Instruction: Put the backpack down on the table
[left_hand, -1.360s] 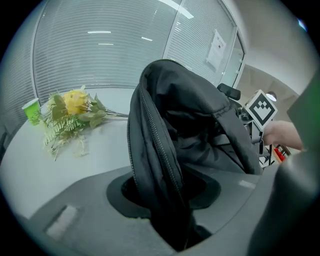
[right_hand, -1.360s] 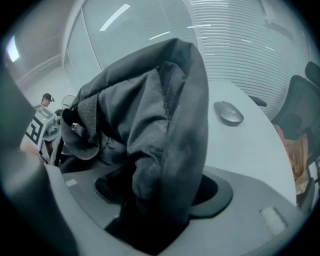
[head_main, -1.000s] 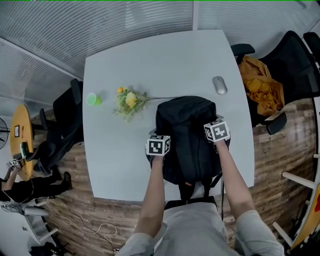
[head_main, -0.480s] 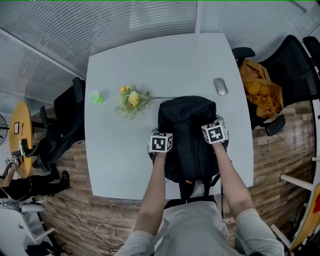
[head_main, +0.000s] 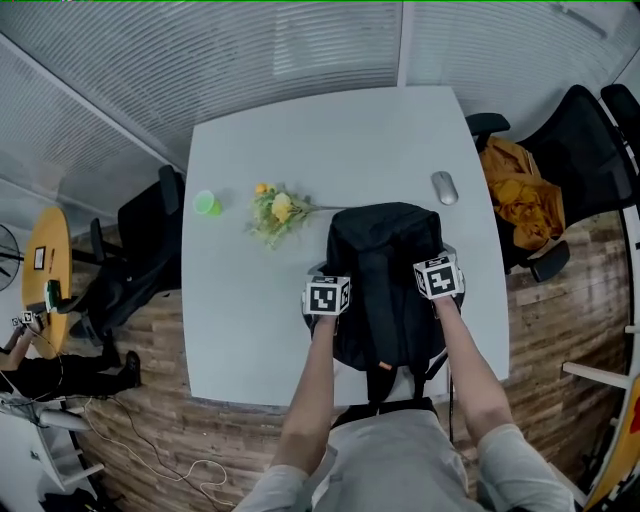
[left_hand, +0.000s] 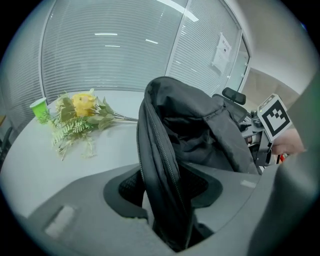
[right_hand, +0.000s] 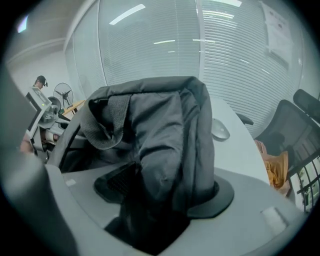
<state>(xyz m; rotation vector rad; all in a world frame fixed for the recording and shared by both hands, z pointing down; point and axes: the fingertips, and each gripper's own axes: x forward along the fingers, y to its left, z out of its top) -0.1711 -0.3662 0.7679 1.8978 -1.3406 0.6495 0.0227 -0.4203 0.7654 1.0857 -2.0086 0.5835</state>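
Note:
A black backpack (head_main: 385, 280) rests on the white table (head_main: 250, 340) near its front edge, its straps hanging over the edge. My left gripper (head_main: 329, 286) is at the bag's left side. Its jaws are opening, and a zippered fold of the backpack (left_hand: 160, 165) still runs between them with a little slack at the left pad. My right gripper (head_main: 438, 270) is at the bag's right side, shut on bunched fabric of the backpack (right_hand: 165, 150). The marker cubes hide both sets of fingertips in the head view.
A bunch of yellow flowers (head_main: 278, 212) and a green cup (head_main: 207, 203) lie left of the bag, and a grey mouse (head_main: 444, 187) lies behind it to the right. Black chairs stand on both sides of the table; the right chair (head_main: 575, 140) holds an orange cloth (head_main: 520, 195).
Only the head view has shifted a little. The backpack and both grippers keep their places on the table.

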